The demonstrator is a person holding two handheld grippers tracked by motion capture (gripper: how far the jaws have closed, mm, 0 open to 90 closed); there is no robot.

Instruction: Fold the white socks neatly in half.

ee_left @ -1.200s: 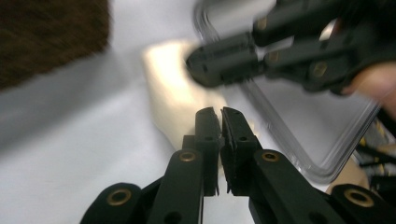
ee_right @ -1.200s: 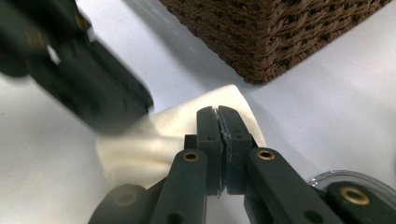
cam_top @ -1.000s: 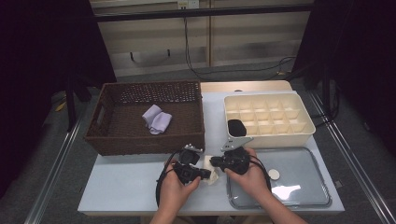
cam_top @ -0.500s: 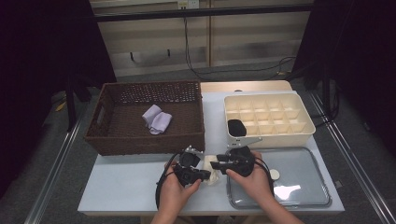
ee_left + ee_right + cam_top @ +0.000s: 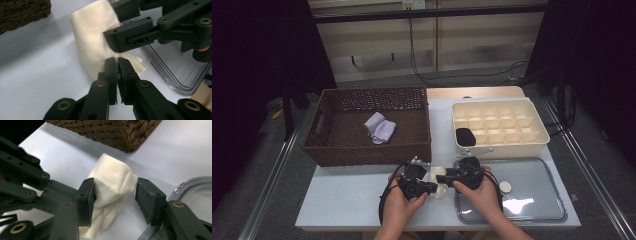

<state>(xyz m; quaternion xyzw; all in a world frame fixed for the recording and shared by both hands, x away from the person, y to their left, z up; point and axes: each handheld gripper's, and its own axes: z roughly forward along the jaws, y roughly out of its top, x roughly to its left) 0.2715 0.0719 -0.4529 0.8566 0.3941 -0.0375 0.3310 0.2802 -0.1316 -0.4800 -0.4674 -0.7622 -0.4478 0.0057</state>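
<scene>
**Three cameras, one shared patch of table**

The high view looks forward and down from the person's side. Each gripper view rides close along its own jaws; both share the cream cloth (image 5: pixel 95 42) lying at six o'clock of the table (image 5: pixel 342 200).

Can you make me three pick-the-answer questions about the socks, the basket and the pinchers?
1. Where is the purple sock?
A. in the brown basket
B. in the cream tray
C. on the clear lid

2. What colour is the sock between the grippers?
A. black
B. cream
C. purple

3. How does the left gripper stand?
A. wide open
B. shut on the cream sock
C. shut on the basket

Answers:
1 A, it lies on the basket's floor.
2 B, both gripper views show cream cloth.
3 B, its jaws pinch the cloth's edge.
</scene>
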